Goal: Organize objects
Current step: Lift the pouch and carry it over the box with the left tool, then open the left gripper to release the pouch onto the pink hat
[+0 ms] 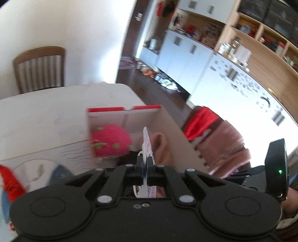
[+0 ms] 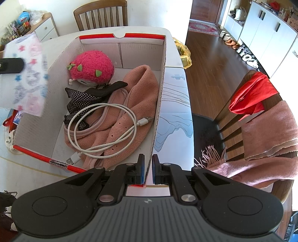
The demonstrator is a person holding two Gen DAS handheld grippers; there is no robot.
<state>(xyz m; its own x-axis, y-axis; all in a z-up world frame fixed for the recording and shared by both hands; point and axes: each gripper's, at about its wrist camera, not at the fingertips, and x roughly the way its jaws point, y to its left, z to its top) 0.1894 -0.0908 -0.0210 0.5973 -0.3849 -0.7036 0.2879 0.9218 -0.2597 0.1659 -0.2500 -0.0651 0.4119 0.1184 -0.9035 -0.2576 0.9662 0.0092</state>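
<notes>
A white cardboard box with red rims [image 2: 163, 78] stands on the table. In it lie a pink plush toy [image 2: 93, 68], a pink fleece garment [image 2: 137, 93], a white USB cable [image 2: 104, 128] and a black dotted fabric piece [image 2: 82, 100]. My right gripper [image 2: 148, 167] is shut on the box's right wall at its near corner. My left gripper [image 1: 145, 160] is shut on a thin printed packet [image 1: 148, 143], seen edge-on above the box. In the right wrist view the packet [image 2: 29, 74] hangs over the box's left wall, with the left gripper's finger [image 2: 11, 65] on it.
The box sits on a white table [image 2: 177, 55] with a printed mat [image 2: 177, 115]. A chair [image 2: 260, 111] draped with a red cloth and pink scarf stands right. Another chair [image 2: 100, 14] is at the far end. A yellow bag [image 2: 184, 54] hangs beside the table.
</notes>
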